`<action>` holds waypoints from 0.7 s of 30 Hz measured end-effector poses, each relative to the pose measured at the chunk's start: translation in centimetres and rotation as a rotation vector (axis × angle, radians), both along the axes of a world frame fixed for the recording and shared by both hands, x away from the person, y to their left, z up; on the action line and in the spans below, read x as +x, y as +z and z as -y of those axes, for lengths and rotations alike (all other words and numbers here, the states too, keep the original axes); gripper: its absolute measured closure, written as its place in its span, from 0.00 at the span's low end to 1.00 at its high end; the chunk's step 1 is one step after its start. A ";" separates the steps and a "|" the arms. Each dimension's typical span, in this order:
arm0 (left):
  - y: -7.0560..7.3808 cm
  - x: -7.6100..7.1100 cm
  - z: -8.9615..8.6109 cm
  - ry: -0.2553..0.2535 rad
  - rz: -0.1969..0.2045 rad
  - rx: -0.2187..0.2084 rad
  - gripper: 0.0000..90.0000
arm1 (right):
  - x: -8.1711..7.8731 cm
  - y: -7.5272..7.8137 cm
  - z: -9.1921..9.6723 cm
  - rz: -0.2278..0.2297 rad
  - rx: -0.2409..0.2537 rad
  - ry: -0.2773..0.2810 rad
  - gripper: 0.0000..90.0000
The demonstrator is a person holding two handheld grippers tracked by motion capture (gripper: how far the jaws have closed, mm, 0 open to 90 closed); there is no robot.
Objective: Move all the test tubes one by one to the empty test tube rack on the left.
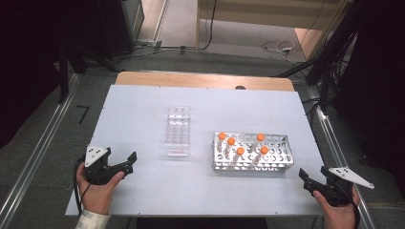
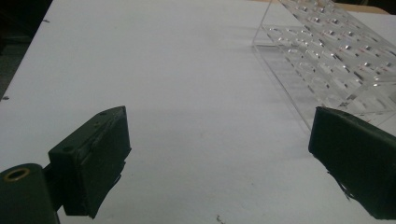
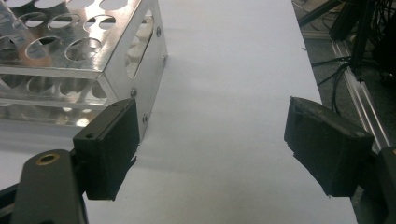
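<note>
**Both grippers spread wide and empty, either side of the metal rack**

The left gripper (image 1: 125, 161) has its jaws parted wide, with nothing between them but bare table (image 1: 143, 191); it sits well to the left of the metal rack (image 1: 251, 164), just short of the clear plastic rack (image 1: 177, 131). The right gripper (image 1: 308, 180) is likewise spread and empty, near the metal rack's right end, touching nothing. Five orange-capped tubes (image 1: 240, 151) stand upright in the metal rack's left half. In the right gripper view the metal rack is cut off at the frame's edge, and what may be one tube shows only as a blur.
</note>
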State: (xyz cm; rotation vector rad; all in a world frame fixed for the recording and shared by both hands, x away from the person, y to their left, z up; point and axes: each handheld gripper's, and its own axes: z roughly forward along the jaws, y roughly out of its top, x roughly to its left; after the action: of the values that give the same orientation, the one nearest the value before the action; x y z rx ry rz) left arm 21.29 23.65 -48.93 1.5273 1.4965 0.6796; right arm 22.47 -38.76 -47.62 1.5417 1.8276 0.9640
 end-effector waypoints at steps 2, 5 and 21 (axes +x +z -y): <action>-0.1 0.1 -0.1 -0.002 -0.002 -0.003 0.06 | -0.1 0.1 -0.1 0.003 0.000 0.004 0.19; 0.0 0.1 -0.2 0.002 0.002 -0.008 0.06 | -0.2 0.2 -0.2 0.006 0.000 0.008 0.19; -0.1 0.2 0.2 0.000 -0.007 0.010 0.06 | -0.7 0.4 -0.8 0.020 0.004 0.036 0.19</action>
State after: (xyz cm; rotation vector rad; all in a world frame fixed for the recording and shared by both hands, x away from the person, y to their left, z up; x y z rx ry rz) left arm 21.45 23.44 -49.02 1.5389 1.5002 0.6831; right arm 21.79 -37.92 -47.17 1.5009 1.8461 0.9966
